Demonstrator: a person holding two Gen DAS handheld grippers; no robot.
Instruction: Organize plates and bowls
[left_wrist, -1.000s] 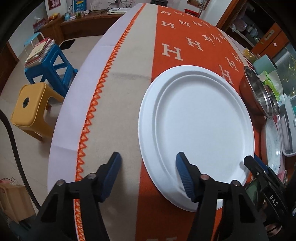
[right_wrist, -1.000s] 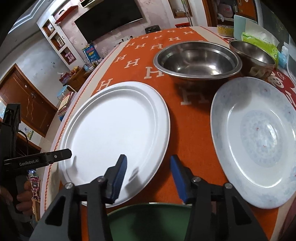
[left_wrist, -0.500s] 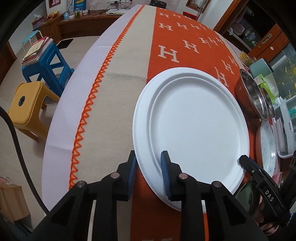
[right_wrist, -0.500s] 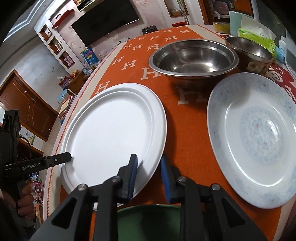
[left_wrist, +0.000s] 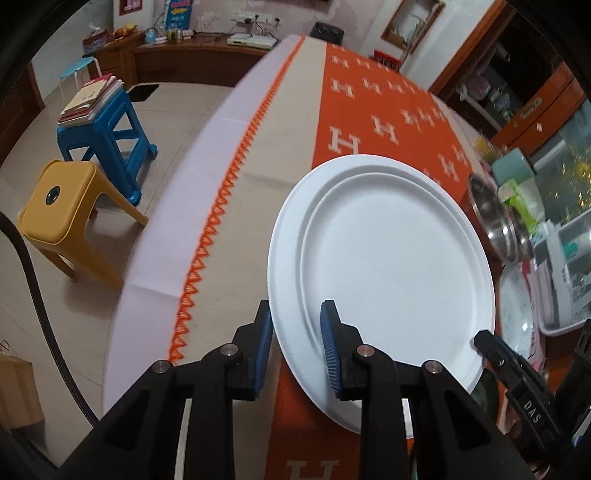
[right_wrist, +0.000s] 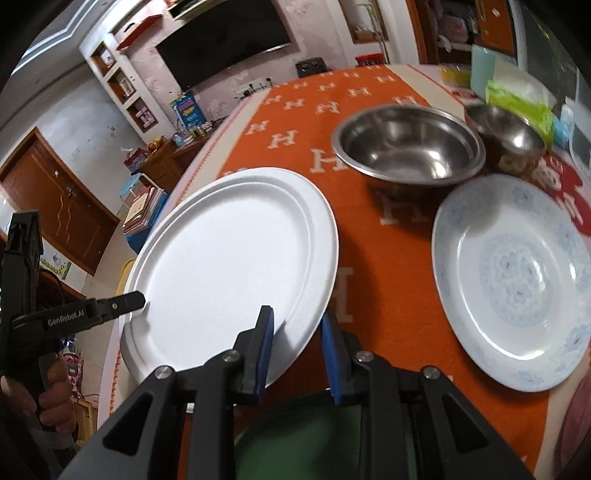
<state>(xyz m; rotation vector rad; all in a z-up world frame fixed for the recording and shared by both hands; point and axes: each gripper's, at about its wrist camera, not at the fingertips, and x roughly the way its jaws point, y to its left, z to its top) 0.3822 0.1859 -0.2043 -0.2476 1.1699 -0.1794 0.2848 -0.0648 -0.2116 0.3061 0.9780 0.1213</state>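
Now that both sets of fingers have narrowed from wide open, the left gripper (left_wrist: 295, 347) and right gripper (right_wrist: 297, 350) pinch opposite rims of the round white paper plate (right_wrist: 232, 258); it tilts off the table (right_wrist: 388, 236), ready for stacking.

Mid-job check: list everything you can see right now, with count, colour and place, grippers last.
white plate: 1, white, lifted off the cloth at the table's left edge
patterned plate: 1, white with blue pattern, flat on the cloth to the right
steel bowls: 2, silver, behind the plates; the smaller bowl sits right of the larger
green dish: 1, dark green, under the right gripper
tablecloth: 1, orange with H pattern
stools: 2, blue and yellow, on the floor
left gripper: black, blue pads, clamped on the white plate's rim
right gripper: same, on the opposite rim
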